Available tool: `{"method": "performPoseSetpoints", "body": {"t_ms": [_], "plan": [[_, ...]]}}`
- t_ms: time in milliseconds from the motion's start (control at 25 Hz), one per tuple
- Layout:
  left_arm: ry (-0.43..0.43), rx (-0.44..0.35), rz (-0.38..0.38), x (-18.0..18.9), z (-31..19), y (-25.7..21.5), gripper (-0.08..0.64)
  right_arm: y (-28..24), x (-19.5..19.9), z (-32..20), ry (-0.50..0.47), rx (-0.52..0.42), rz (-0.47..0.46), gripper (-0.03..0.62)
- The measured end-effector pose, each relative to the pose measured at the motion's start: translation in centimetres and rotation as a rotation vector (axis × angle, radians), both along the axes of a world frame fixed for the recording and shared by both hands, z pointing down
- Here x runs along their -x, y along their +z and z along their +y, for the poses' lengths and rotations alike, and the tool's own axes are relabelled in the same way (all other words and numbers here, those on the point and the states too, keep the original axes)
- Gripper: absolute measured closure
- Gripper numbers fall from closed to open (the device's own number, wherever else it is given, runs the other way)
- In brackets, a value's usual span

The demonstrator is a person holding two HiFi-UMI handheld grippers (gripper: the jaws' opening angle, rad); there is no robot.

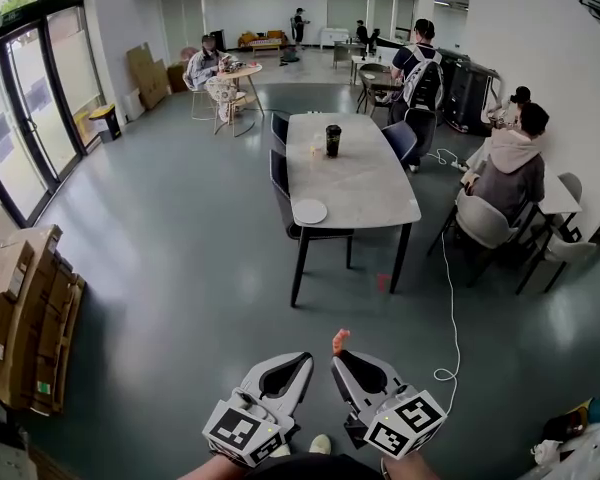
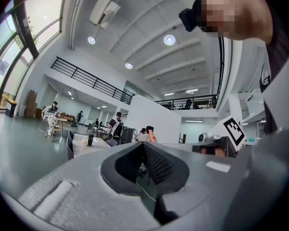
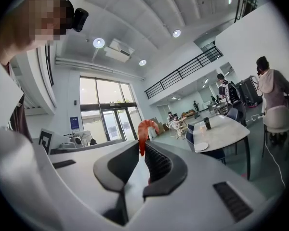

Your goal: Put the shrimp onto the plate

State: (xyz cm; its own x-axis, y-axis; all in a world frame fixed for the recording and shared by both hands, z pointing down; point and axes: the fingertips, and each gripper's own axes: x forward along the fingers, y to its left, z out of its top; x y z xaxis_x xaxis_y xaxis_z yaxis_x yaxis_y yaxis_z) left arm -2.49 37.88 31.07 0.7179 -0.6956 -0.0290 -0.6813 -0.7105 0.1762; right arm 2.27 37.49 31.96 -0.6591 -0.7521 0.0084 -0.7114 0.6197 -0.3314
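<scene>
An orange shrimp [image 3: 144,131] sticks up from between the tips of my right gripper [image 3: 141,147], which is shut on it; in the head view the shrimp [image 1: 339,341] shows above the right gripper [image 1: 337,355] low in the frame. My left gripper [image 1: 306,357] hangs beside it, shut with nothing between its jaws, and the left gripper [image 2: 142,145] view confirms this. The white plate [image 1: 309,211] lies at the near end of a long grey table [image 1: 355,173], well ahead of both grippers. The plate [image 3: 201,147] is also small in the right gripper view.
A dark cup [image 1: 333,139] stands mid-table. Dark chairs [image 1: 280,183] line the table's left side. A person in a hoodie [image 1: 510,168] sits at the right, others stand and sit farther back. Cardboard boxes [image 1: 25,313] pile at the left. A white cable [image 1: 450,303] trails over the floor.
</scene>
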Motion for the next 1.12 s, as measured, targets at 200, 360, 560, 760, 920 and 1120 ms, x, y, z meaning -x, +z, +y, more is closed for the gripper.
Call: {"method": "performPoseSetpoints", "body": {"t_ms": [200,360,560,760,920,1120], "plan": [[-0.019,-0.006,-0.003,-0.8,-0.5,-0.4,0.554,0.0,-1.2,-0.3,-0.008,-0.004,-0.007,0.554],[-0.039,-0.013,-0.006,-1.2,-0.9,-0.5,0.554,0.2,-2.1,-0.5,-0.021,-0.006,-0.016,0.554],[-0.058,-0.002,-0.016,-2.3,-1.3,-0.1,0.554,0.5,-3.3,-0.9,-0.039,-0.007,-0.013,0.554],[-0.060,0.001,-0.020,-2.7,-2.3,0.1,0.554,0.6,-3.6,-1.9,-0.042,-0.004,-0.020,0.554],[-0.061,0.002,-0.019,-2.6,-4.2,0.5,0.554,0.9,-3.8,-3.7,-0.031,0.002,-0.021,0.554],[-0.038,0.002,-0.010,-2.4,-8.0,1.2,0.554,1.1,-3.3,-7.4,-0.015,0.006,-0.007,0.554]]}}
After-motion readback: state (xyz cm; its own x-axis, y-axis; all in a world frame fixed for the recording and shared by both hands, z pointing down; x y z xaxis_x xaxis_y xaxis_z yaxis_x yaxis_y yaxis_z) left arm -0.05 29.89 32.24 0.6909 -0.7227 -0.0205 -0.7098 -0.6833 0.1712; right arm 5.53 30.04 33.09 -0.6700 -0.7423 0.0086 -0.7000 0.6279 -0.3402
